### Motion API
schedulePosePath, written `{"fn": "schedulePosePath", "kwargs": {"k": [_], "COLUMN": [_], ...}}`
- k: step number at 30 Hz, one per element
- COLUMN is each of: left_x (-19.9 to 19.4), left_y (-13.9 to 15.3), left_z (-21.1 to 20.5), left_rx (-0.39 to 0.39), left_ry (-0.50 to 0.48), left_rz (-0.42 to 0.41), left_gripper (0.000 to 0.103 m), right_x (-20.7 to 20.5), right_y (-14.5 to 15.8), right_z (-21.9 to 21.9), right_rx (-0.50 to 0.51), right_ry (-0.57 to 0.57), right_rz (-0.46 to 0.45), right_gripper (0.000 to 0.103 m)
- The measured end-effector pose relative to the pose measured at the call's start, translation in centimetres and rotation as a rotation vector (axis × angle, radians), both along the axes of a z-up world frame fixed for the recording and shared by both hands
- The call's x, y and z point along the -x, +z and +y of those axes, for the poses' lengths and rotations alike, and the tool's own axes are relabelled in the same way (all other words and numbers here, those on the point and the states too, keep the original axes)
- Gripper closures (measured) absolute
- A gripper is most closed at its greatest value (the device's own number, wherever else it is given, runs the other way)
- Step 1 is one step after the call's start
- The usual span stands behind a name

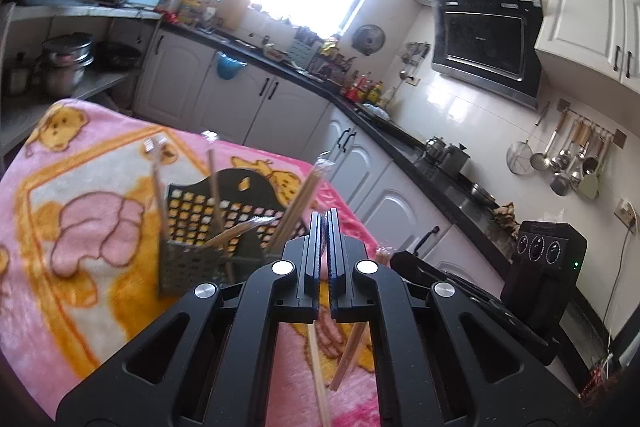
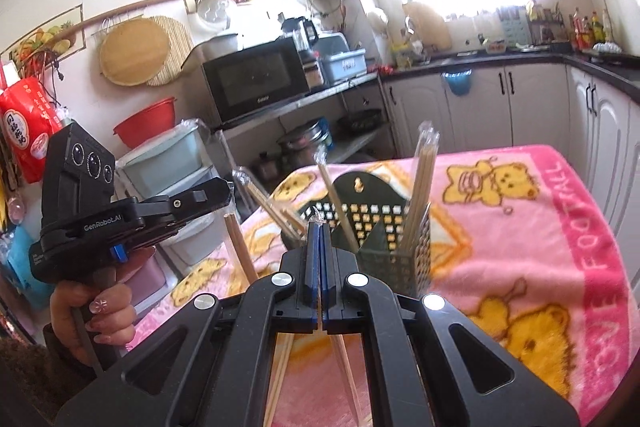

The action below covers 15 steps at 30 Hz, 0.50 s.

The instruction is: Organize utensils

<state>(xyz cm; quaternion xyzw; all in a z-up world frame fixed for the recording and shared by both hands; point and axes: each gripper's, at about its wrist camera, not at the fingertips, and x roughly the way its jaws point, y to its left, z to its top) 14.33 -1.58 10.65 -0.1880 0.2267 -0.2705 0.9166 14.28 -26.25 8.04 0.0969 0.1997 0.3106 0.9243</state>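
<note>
A dark green perforated utensil holder (image 1: 200, 259) (image 2: 392, 267) stands on the pink blanket, with several wrapped chopstick pairs (image 2: 424, 183) leaning in it. My left gripper (image 1: 324, 217) is shut above the blanket, just in front of the holder. A chopstick pair (image 1: 318, 367) hangs below its jaws, also visible from the right wrist (image 2: 240, 247). My right gripper (image 2: 319, 227) is shut on another wrapped pair (image 2: 344, 363); the wrapper's tip pokes up between the fingers. Each gripper appears in the other's view: the left gripper (image 2: 226, 193) and the right gripper (image 1: 396, 259).
A pink bear-print blanket (image 2: 520, 227) covers the table. A person's hand (image 2: 104, 311) grips the left tool's handle. White cabinets under a dark counter (image 1: 400, 135) run along the far side, and a microwave (image 2: 256, 79) sits on a shelf with plastic drawers (image 2: 168, 163) nearby.
</note>
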Motion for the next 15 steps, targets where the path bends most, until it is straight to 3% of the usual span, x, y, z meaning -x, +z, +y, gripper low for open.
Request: {"fn": "schedulePosePath", "kwargs": {"k": [15], "left_x": [-1.3], "left_y": [3.8], "left_z": [-3.5], "left_rx": [-0.016], "left_ry": [-0.073], "left_rz": [-0.095], "left_gripper": [0.102], "right_x": [0.2], "right_y": [2.3], "right_z": [-2.2], "right_rx": [-0.032], "right_ry": [-0.056], "right_rz": [-0.088], "right_gripper": [0.102]}}
